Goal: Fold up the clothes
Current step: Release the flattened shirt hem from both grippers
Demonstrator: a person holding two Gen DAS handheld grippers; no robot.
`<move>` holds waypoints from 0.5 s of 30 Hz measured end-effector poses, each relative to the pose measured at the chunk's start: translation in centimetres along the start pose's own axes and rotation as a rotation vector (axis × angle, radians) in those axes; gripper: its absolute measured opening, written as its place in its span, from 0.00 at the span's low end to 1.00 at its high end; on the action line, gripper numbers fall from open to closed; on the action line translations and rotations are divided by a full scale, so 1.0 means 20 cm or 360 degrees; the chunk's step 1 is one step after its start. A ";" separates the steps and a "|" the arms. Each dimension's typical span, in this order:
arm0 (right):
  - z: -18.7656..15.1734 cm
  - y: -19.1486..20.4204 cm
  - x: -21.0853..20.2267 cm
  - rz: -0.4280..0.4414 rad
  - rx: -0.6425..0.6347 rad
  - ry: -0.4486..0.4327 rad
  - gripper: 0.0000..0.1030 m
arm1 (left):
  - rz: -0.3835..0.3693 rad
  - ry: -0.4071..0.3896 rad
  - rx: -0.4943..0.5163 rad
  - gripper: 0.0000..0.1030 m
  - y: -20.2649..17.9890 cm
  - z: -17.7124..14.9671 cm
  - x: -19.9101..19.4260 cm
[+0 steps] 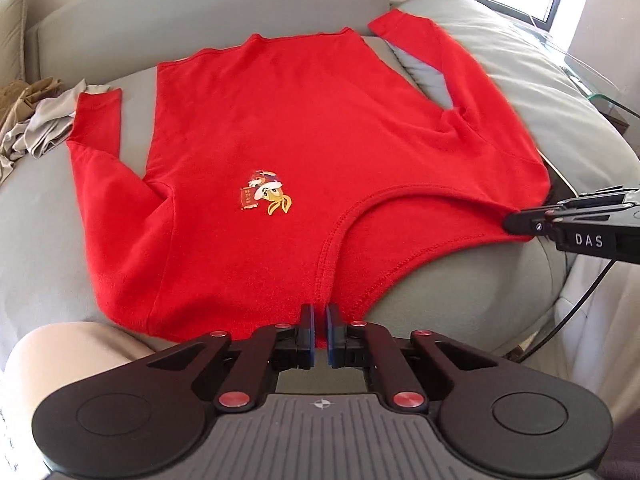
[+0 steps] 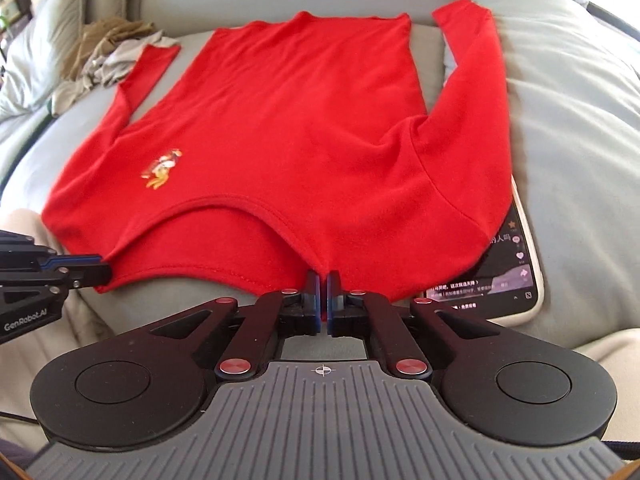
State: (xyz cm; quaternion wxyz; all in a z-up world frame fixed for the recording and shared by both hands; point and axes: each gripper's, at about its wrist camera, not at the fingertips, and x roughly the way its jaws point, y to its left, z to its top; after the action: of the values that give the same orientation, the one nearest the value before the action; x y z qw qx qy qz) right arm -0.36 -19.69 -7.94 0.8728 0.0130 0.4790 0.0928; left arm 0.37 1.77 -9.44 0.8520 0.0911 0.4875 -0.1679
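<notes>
A red long-sleeved shirt (image 1: 280,120) lies spread flat on a grey sofa seat (image 1: 40,220), its neck opening towards me and its hem at the far side. Both sleeves point away; the right one rests on a grey cushion (image 1: 540,92). A small cartoon print (image 1: 266,196) sits on the chest. My left gripper (image 1: 320,312) is shut on the near edge of the shirt, where the neck seam ends. My right gripper (image 2: 323,278) is shut on the same near edge (image 2: 300,120) further right. Each gripper also shows in the other's view: the right gripper (image 1: 508,224) and the left gripper (image 2: 100,270).
A phone (image 2: 516,272) with a lit screen lies partly under the shirt's right shoulder. A crumpled heap of beige and grey clothes (image 1: 36,120) sits at the far left. A glass table (image 1: 600,80) stands beyond the cushion. A person's knee (image 1: 72,356) is at lower left.
</notes>
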 end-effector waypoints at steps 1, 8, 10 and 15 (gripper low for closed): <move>0.00 0.01 0.01 0.0017 -0.0024 0.0059 0.04 | 0.0003 0.0037 -0.0001 0.12 0.01 0.00 0.02; 0.08 -0.11 -0.10 0.0227 0.0114 0.0054 0.51 | -0.0121 -0.0031 -0.0017 0.36 -0.01 0.11 -0.11; 0.16 -0.19 -0.20 0.0240 0.0194 -0.0073 0.54 | -0.0171 -0.0117 -0.0030 0.41 -0.02 0.20 -0.19; 0.38 -0.55 -0.46 0.0281 0.0625 -0.0476 0.69 | -0.0304 -0.0377 -0.0145 0.49 -0.08 0.62 -0.33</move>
State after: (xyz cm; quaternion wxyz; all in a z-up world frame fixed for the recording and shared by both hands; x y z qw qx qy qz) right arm 2.86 -31.68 2.53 0.9032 0.2374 0.3506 0.0709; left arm 6.56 -2.45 2.56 0.8868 -0.0147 0.3973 -0.2356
